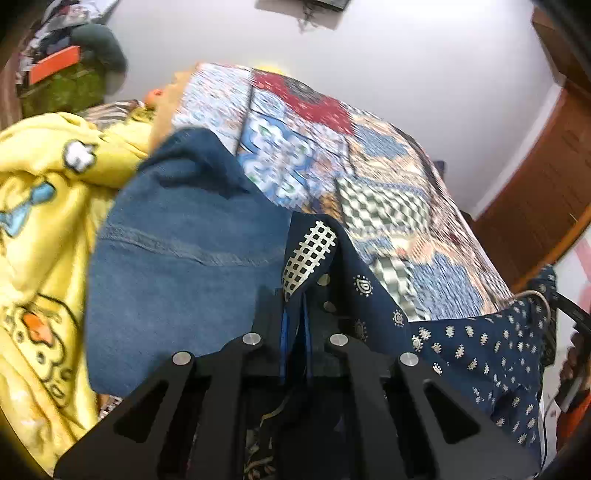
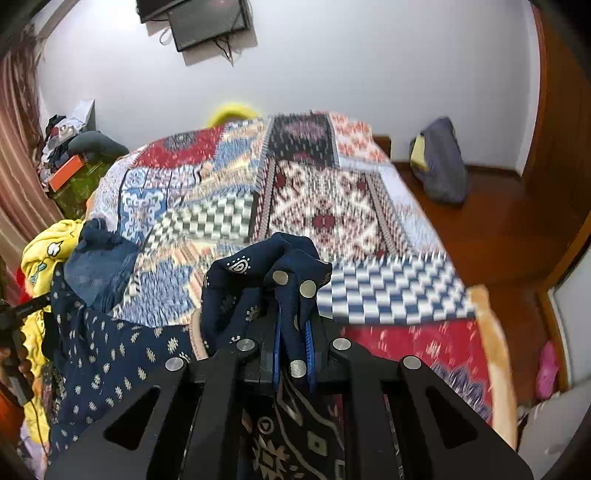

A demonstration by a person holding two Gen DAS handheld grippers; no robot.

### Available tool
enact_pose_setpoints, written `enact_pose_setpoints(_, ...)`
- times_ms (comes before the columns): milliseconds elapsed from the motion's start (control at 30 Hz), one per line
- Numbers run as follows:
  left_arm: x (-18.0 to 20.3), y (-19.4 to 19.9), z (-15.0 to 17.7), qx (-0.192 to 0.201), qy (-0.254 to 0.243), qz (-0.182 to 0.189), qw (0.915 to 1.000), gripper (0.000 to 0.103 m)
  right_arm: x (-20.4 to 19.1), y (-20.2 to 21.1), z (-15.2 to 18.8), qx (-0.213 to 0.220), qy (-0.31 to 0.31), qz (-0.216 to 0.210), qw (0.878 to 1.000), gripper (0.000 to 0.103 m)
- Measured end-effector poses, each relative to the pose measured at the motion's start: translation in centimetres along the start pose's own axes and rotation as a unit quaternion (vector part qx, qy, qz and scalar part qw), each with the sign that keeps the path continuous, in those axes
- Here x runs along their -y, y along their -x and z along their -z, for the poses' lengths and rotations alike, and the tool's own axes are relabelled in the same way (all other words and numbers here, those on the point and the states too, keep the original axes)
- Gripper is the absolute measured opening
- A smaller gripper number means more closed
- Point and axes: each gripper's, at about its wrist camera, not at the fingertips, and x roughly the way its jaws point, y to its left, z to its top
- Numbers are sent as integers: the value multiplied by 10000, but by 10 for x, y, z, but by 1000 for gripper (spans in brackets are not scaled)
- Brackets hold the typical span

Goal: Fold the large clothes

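While the navy printed garment (image 1: 476,343) hung stretched between the two tools above the bed (image 2: 332,206), the left hand-held gripper (image 1: 293,317) had its fingers nearly closed on one edge of the cloth, near a checked cream patch (image 1: 308,254). The right hand-held gripper (image 2: 293,332) pinched another bunched edge, its blue pads (image 2: 276,347) pressed against the fabric, with round metal studs (image 2: 280,277) showing on the folds. A patchwork quilt (image 1: 369,177) covered the bed. Blue denim clothing (image 1: 184,258) lay just left of the left gripper, beside a yellow cartoon blanket (image 1: 40,229). A dark screen (image 2: 208,22) hung on the white wall (image 2: 369,74).
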Motion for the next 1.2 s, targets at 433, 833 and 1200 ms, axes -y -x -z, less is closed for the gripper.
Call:
enact_pose_setpoints(433, -67, -40, -6, -416, 383, -821, 9950, 3, 14, -89, 4, -758, -135, 581, 9953, 14)
enact_pose_setpoints(833, -12, 34, 14, -359, -651, -883, 9933, 27, 7, 10, 12, -919, 580, 1080, 9882, 31)
enact_pose_setpoints(1200, 34, 161, 34, 320, -1095, -717, 9909, 66, -20, 141, 31, -316, 994, 904, 9904, 69)
